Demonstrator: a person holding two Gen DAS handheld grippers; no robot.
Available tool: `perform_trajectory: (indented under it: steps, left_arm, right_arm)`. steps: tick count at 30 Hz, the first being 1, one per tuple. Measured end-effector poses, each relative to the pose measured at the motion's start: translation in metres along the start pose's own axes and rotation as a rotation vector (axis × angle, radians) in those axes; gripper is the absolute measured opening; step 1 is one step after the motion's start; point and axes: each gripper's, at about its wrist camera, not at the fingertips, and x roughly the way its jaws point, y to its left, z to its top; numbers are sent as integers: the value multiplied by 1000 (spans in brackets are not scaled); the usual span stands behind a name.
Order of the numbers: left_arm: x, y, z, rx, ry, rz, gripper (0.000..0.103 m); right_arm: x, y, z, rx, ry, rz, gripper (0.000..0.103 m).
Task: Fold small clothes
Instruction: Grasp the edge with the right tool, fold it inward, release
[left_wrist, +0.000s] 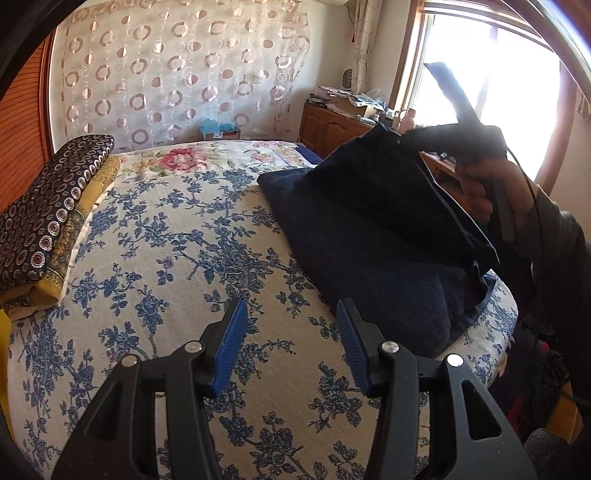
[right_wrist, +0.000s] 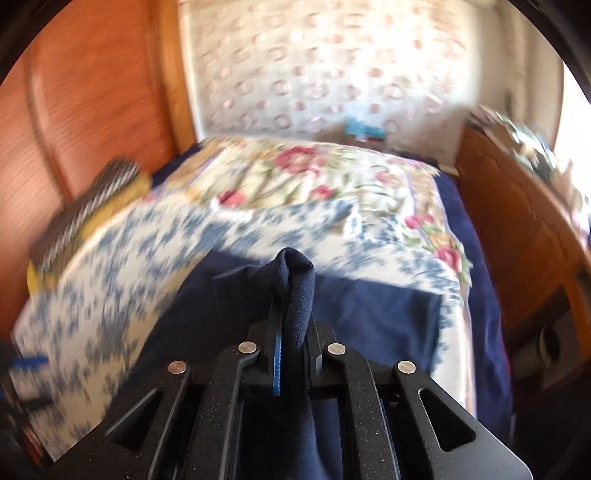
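- The left gripper, black-framed with ribbed blue pads, stands wide apart at the tips and holds nothing; it hovers above the blue-and-white floral bedspread, just beside the near edge of the cloth.
- The right gripper has its tips pressed together on a bunched fold of the dark navy soft fabric garment; the pinched fold rises above the tips as a rounded hump, and more cloth trails down between the black arms toward the camera.
- In the left wrist view, the same navy garment lies partly on the bedspread at the right side of the bed, with its far right edge lifted up off the surface by the right gripper, which a hand holds from behind.
- A folded stack of dark patterned and yellow fabrics sits on the left side of the bed, well apart from the garment.
- The right wrist view is motion-blurred, so finer detail of the bedding there cannot be told.
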Motion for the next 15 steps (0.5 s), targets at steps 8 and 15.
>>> perform_trajectory:
  steps: [8, 15]
  left_arm:
    - [4, -4, -2, 7, 15, 0, 49]
    - [4, -7, -2, 17, 22, -2, 49]
  right_arm:
    - [29, -53, 19, 76, 40, -170, 5]
    - [44, -93, 16, 216, 74, -276, 34]
